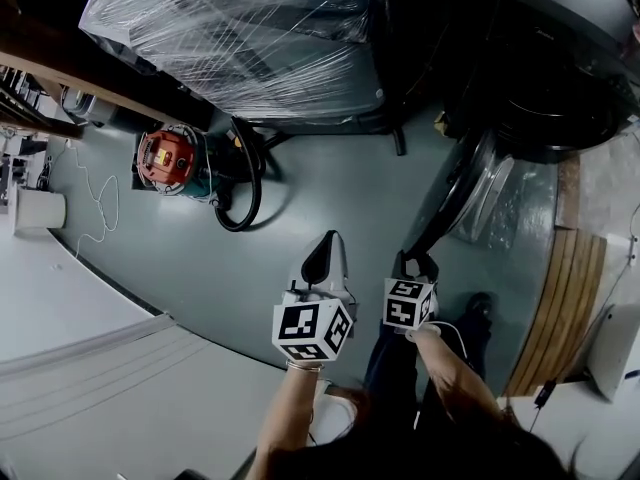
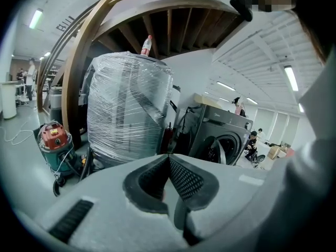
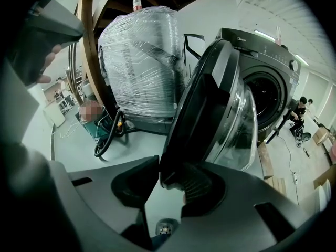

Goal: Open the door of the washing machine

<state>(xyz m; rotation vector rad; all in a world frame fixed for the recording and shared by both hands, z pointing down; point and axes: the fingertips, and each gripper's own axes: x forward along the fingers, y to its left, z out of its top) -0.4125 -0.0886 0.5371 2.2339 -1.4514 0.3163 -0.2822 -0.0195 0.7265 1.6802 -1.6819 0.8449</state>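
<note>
The dark washing machine point(image 3: 270, 67) stands at the right, its drum opening showing. Its round glass door point(image 3: 212, 104) is swung well out from the front; in the head view the door point(image 1: 462, 196) stands edge-on over the grey floor. My right gripper point(image 3: 160, 176) is shut on the door's outer rim, which sits between the two pads. From above, the right gripper point(image 1: 418, 266) meets the door's lower edge. My left gripper point(image 1: 328, 256) hovers just left of it, apart from the door, shut with nothing in it. Its pads point(image 2: 185, 178) meet at the tips, pointing toward the machine point(image 2: 223, 138).
A large object wrapped in plastic film point(image 1: 240, 38) stands left of the machine. A red vacuum cleaner point(image 1: 168, 160) with a black hose point(image 1: 246, 183) sits on the floor beside it. Wooden slats point(image 1: 558, 303) lie at the right. People are far off in the hall.
</note>
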